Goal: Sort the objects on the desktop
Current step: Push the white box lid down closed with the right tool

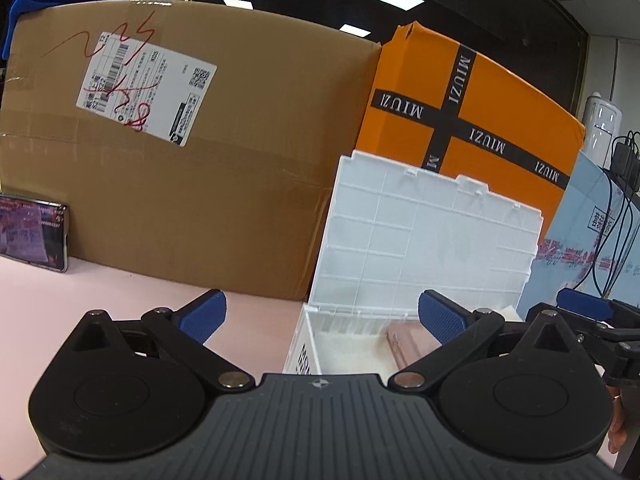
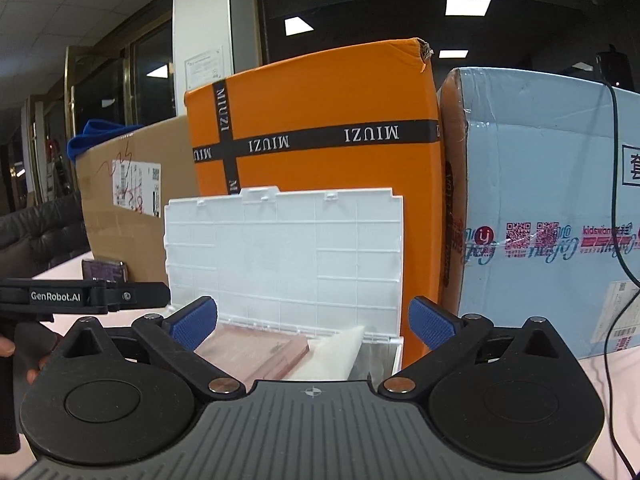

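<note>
While both tools face the open white storage box point(image 2: 280, 264), the relation that matters is that the box sits straight ahead of the right tool point(image 2: 313, 322) and off to the right of the left tool point(image 1: 322, 318), so the right hand is the better placed of the two. The box stands on the pink table point(image 1: 120, 292), its lid point(image 1: 424, 232) tipped up and leaning back against the orange carton point(image 2: 320, 120) behind it, its long axis running across the right tool's line of sight. Inside the box, just below the lid's hinge, lies a flat pinkish item point(image 2: 256, 354) with a white sheet or pad point(image 2: 332, 354) beside it on the right; what exactly these are is hard to tell, since the tool bodies cover much of the tray. Both tools are spread wide and carry nothing. The right one is held level and low, its blue pads point(image 2: 194, 322) framing the box opening; the left one hangs level just to the left of the box, its right pad overlapping the box's near corner. A phone point(image 1: 32, 232) leans against the brown carton point(image 1: 180, 140), well to the left of the box.
</note>
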The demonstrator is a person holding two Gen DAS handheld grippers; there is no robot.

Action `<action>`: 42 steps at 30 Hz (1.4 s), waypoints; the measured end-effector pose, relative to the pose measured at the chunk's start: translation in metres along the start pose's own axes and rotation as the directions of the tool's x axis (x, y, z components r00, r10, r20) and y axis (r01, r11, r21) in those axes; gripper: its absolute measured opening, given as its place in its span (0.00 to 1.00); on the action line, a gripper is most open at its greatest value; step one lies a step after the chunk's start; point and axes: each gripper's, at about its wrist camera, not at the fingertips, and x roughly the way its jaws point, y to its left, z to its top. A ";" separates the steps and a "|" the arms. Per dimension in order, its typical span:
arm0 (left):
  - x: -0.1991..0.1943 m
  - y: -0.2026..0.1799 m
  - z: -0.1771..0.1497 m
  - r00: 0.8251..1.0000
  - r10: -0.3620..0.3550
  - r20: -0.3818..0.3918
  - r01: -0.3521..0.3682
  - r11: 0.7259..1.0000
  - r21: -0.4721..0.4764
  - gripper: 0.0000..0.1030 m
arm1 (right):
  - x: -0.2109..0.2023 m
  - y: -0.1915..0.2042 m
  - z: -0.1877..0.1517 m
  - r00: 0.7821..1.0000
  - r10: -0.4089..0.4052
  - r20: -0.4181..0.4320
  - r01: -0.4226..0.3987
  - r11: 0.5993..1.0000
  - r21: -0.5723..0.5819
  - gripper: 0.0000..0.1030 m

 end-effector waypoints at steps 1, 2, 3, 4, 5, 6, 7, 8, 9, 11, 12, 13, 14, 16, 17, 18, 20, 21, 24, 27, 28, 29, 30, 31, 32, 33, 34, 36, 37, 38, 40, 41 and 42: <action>0.001 0.000 0.000 1.000 -0.006 0.002 0.006 1.000 -0.001 1.00 | 0.001 -0.002 0.002 1.000 0.008 0.009 -0.008 1.000 0.010 1.00; 0.002 0.000 0.001 1.000 -0.012 0.004 0.012 1.000 -0.001 1.00 | 0.002 -0.004 0.005 1.000 0.017 0.017 -0.018 0.999 0.027 1.00; 0.004 0.001 0.000 1.000 -0.017 0.002 0.017 1.000 -0.001 1.00 | 0.004 -0.007 0.007 0.999 0.030 0.024 -0.031 0.998 0.048 1.00; 0.005 0.002 -0.001 1.000 -0.022 -0.003 0.022 1.000 -0.002 1.00 | 0.005 -0.011 0.009 0.999 0.044 0.030 -0.046 0.997 0.070 1.00; 0.006 0.003 -0.002 1.000 -0.024 -0.008 0.024 1.000 -0.003 1.00 | 0.007 -0.013 0.010 0.998 0.053 0.036 -0.056 0.995 0.085 1.00; 0.008 0.004 -0.003 1.000 -0.022 -0.012 0.022 1.000 -0.006 1.00 | 0.009 -0.016 0.011 0.997 0.061 0.040 -0.064 0.993 0.096 1.00; 0.008 0.005 -0.004 1.000 -0.021 -0.015 0.021 1.000 -0.011 1.00 | 0.010 -0.016 0.011 0.997 0.061 0.041 -0.064 0.994 0.094 1.00; 0.009 0.006 -0.004 1.000 -0.021 -0.017 0.020 1.000 -0.016 1.00 | 0.012 -0.016 0.011 0.997 0.060 0.042 -0.064 0.994 0.090 1.00; 0.010 0.007 -0.004 1.000 -0.020 -0.018 0.020 1.000 -0.022 1.00 | 0.013 -0.016 0.011 0.997 0.056 0.045 -0.060 0.995 0.083 1.00; 0.010 0.007 -0.005 1.000 -0.021 -0.019 0.020 1.000 -0.023 1.00 | 0.016 -0.016 0.011 0.998 0.037 0.042 -0.040 0.996 0.075 1.00; 0.010 0.006 -0.005 1.000 -0.021 -0.021 0.021 1.000 -0.020 1.00 | 0.018 -0.017 0.012 0.999 0.025 0.038 -0.027 0.997 0.073 1.00; 0.011 0.005 -0.005 0.999 -0.024 -0.021 0.023 1.000 -0.016 1.00 | 0.019 -0.018 0.013 0.999 0.016 0.036 -0.019 0.997 0.074 1.00; 0.011 0.005 -0.005 0.999 -0.027 -0.021 0.027 1.000 -0.013 1.00 | 0.021 -0.020 0.014 0.999 0.011 0.031 -0.013 0.997 0.077 1.00; 0.011 0.003 -0.006 0.999 -0.030 -0.022 0.030 1.000 -0.005 1.00 | 0.026 -0.024 0.015 1.000 0.013 0.024 -0.015 0.996 0.090 1.00; 0.011 0.003 -0.006 0.999 -0.030 -0.022 0.030 1.000 -0.002 1.00 | 0.029 -0.026 0.015 1.000 0.020 0.022 -0.022 0.995 0.097 1.00; 0.011 0.002 -0.006 0.999 -0.030 -0.022 0.030 1.000 0.001 1.00 | 0.031 -0.028 0.015 0.999 0.039 0.018 -0.041 0.994 0.105 1.00; 0.011 0.002 -0.007 0.999 -0.031 -0.023 0.031 1.000 0.003 1.00 | 0.034 -0.031 0.013 0.997 0.070 0.020 -0.072 0.990 0.125 1.00; 0.011 0.002 -0.007 0.999 -0.032 -0.024 0.032 0.999 0.004 1.00 | 0.034 -0.032 0.012 0.997 0.079 0.024 -0.082 0.988 0.134 1.00; 0.011 0.001 -0.007 0.999 -0.031 -0.024 0.031 1.000 0.005 1.00 | 0.035 -0.034 0.009 0.994 0.098 0.036 -0.103 0.983 0.154 1.00; 0.011 0.001 -0.007 0.999 -0.033 -0.024 0.033 0.999 0.002 1.00 | 0.032 -0.036 0.007 0.993 0.111 0.047 -0.117 0.979 0.169 1.00; 0.011 0.001 -0.007 0.999 -0.033 -0.022 0.033 0.999 0.001 1.00 | 0.031 -0.037 0.006 0.992 0.115 0.049 -0.122 0.977 0.173 1.00; 0.011 0.001 -0.007 0.999 -0.033 -0.020 0.033 0.999 0.000 1.00 | 0.029 -0.037 0.006 0.992 0.118 0.050 -0.125 0.977 0.171 1.00; 0.010 0.001 -0.007 0.999 -0.033 -0.017 0.032 0.999 -0.001 1.00 | 0.028 -0.037 0.006 0.991 0.122 0.051 -0.129 0.977 0.170 1.00; 0.009 0.001 -0.007 0.999 -0.032 -0.014 0.032 0.999 -0.004 1.00 | 0.027 -0.036 0.005 0.991 0.125 0.051 -0.132 0.977 0.167 1.00; 0.009 0.001 -0.006 0.999 -0.031 -0.011 0.031 0.999 -0.007 1.00 | 0.025 -0.035 0.005 0.991 0.126 0.050 -0.132 0.978 0.161 1.00; 0.008 0.002 -0.006 0.999 -0.031 -0.009 0.031 0.999 -0.010 1.00 | 0.023 -0.035 0.005 0.991 0.127 0.048 -0.133 0.979 0.155 1.00; 0.008 0.002 -0.006 1.000 -0.030 -0.007 0.030 0.999 -0.013 1.00 | 0.021 -0.034 0.004 0.991 0.128 0.046 -0.134 0.979 0.152 1.00; 0.006 0.002 -0.004 0.999 -0.032 -0.001 0.032 0.999 -0.018 1.00 | 0.018 -0.033 0.004 0.990 0.132 0.042 -0.137 0.980 0.148 1.00; 0.005 0.002 -0.004 0.999 -0.033 0.001 0.033 0.999 -0.020 1.00 | 0.017 -0.033 0.003 0.990 0.134 0.039 -0.138 0.980 0.146 1.00; 0.004 0.002 -0.003 0.999 -0.032 0.004 0.032 0.999 -0.021 1.00 | 0.015 -0.032 0.003 0.990 0.134 0.037 -0.138 0.980 0.145 1.00; 0.002 0.002 -0.003 1.000 -0.030 0.008 0.030 0.999 -0.024 1.00 | 0.012 -0.031 0.001 0.991 0.133 0.031 -0.136 0.981 0.138 1.00; 0.002 0.003 -0.002 1.000 -0.029 0.010 0.029 0.999 -0.025 1.00 | 0.011 -0.030 0.001 0.991 0.131 0.027 -0.134 0.982 0.133 1.00; 0.001 0.003 -0.002 1.000 -0.028 0.011 0.028 0.999 -0.026 1.00 | 0.011 -0.029 0.000 0.992 0.128 0.022 -0.130 0.983 0.131 1.00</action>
